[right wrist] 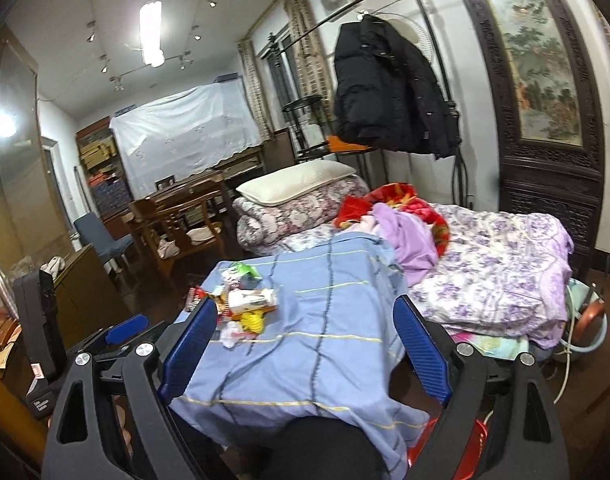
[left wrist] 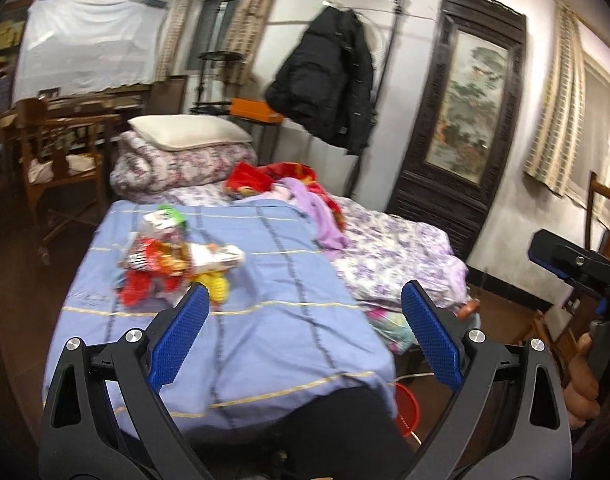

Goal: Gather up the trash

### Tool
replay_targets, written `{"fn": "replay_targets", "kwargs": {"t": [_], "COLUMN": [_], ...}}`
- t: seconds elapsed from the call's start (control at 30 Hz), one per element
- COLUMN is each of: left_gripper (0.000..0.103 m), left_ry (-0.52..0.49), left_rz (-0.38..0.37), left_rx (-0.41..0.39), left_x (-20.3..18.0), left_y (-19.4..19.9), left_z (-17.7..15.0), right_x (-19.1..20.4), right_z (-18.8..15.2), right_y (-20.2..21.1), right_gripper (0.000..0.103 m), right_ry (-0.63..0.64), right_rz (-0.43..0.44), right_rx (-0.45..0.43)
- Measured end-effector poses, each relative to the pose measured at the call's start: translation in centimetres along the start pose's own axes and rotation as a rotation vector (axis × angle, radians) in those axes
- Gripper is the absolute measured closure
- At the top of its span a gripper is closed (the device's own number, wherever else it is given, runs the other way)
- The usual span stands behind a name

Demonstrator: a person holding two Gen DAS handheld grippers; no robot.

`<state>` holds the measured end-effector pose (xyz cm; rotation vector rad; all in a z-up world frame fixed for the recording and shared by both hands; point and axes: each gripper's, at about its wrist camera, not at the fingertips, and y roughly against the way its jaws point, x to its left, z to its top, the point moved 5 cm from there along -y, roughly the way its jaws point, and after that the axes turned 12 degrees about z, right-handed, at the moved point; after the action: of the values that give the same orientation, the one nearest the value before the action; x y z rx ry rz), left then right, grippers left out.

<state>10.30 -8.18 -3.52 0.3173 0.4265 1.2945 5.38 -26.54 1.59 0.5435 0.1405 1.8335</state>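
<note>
Both of my grippers hang released over the near end of the bed, jaws spread wide with nothing between the pads. Ahead of my left gripper (left wrist: pixel 305 336), just past its left fingertip, lies the trash pile (left wrist: pixel 173 256): crumpled red and yellow wrappers, a pale carton and a green-topped packet, heaped on the blue checked sheet (left wrist: pixel 273 320). From my right gripper (right wrist: pixel 305 344) the same pile sits ahead and to the left, near its left finger. Below and to the right of both grippers, a red bin (left wrist: pixel 408 408) peeks out under the sheet's edge, mostly hidden.

As I see it, the pile is the risk. The wrappers are light and loosely stacked, so a closing jaw could take one piece and scatter the rest, or pinch the soft sheet along with them and drag the heap. With both grippers heading for the same small pile, they could also knock each other.
</note>
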Motion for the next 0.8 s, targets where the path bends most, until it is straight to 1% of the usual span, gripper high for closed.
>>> {"fn": "replay_targets", "kwargs": {"t": [0.13, 0.27, 0.33, 0.4, 0.5, 0.63, 0.7, 0.8], "left_gripper": [0.010, 0.010, 0.010, 0.010, 0.010, 0.010, 0.010, 0.010], "left_ry": [0.047, 0.079, 0.094, 0.110, 0.154, 0.201, 0.207, 0.189], "left_rz": [0.065, 0.132, 0.174, 0.200, 0.250, 0.274, 0.278, 0.272], "left_rx": [0.010, 0.008, 0.020, 0.035, 0.073, 0.123, 0.141, 0.157], "left_x": [3.6, 7.1, 9.1, 10.9, 14.3, 17.8, 18.9, 19.3], "left_y": [-0.1, -0.1, -0.6, -1.2, -2.7, -4.6, -5.6, -7.3], "left_z": [-0.1, -0.5, -0.8, -1.1, -1.9, -2.7, -2.7, -2.2], "right_x": [1.3, 1.7, 1.5, 1.2, 0.8, 0.8, 0.9, 0.8], "right_z": [-0.2, -0.6, -1.1, -1.5, -2.1, -2.9, -3.3, -4.2], "right_y": [-1.0, -2.2, -3.6, -5.1, -8.0, -11.7, -13.4, -15.5], "right_gripper": [0.015, 0.015, 0.015, 0.015, 0.015, 0.015, 0.015, 0.015], "right_ry": [0.015, 0.023, 0.017, 0.006, -0.019, -0.028, -0.027, -0.032], "right_rz": [0.031, 0.046, 0.051, 0.057, 0.076, 0.094, 0.099, 0.104], "right_rx": [0.010, 0.026, 0.052, 0.081, 0.134, 0.193, 0.222, 0.256]}}
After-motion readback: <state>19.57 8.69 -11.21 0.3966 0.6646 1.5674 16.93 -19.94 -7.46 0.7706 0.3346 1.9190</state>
